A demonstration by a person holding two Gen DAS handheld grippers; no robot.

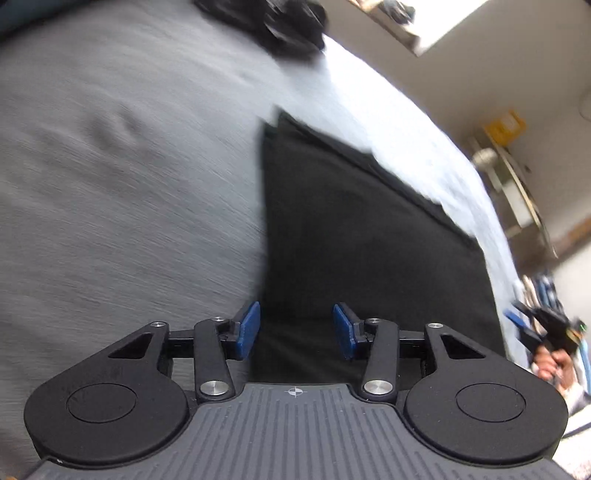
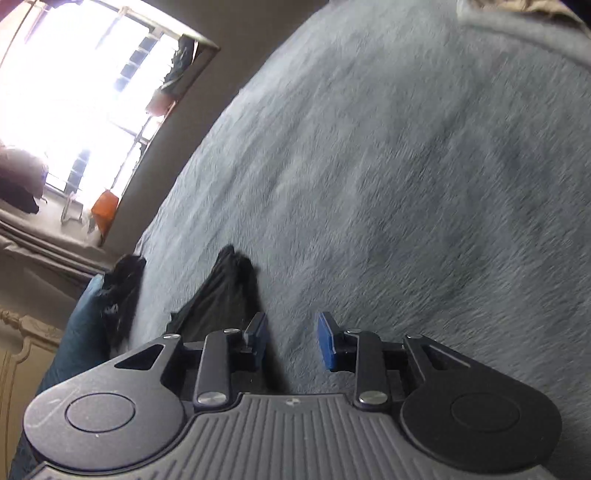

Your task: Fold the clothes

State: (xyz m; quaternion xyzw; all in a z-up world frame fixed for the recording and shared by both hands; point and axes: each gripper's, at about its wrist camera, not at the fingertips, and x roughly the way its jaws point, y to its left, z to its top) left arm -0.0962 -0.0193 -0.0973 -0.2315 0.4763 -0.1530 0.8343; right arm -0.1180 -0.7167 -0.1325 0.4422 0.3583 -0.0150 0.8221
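Bed (image 1: pixel 110 184): grey cover, blurred in both views.
Left gripper (image 1: pixel 296 330): jaws part open, empty, above the near edge of a folded black garment (image 1: pixel 362 251).
Heap (image 1: pixel 291 26): dark clothes, far on the bed.
Right gripper (image 2: pixel 292 341): jaws part open and empty, above bare cover, crumpled black cloth (image 2: pixel 225 295) just left.

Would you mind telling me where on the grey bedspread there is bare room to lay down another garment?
The grey bedspread lies bare left of the folded black garment, up to the crumpled black clothes at the far edge. In the right wrist view it is bare right of the loose black garment. Crowded: the strip beside the blue pillow.
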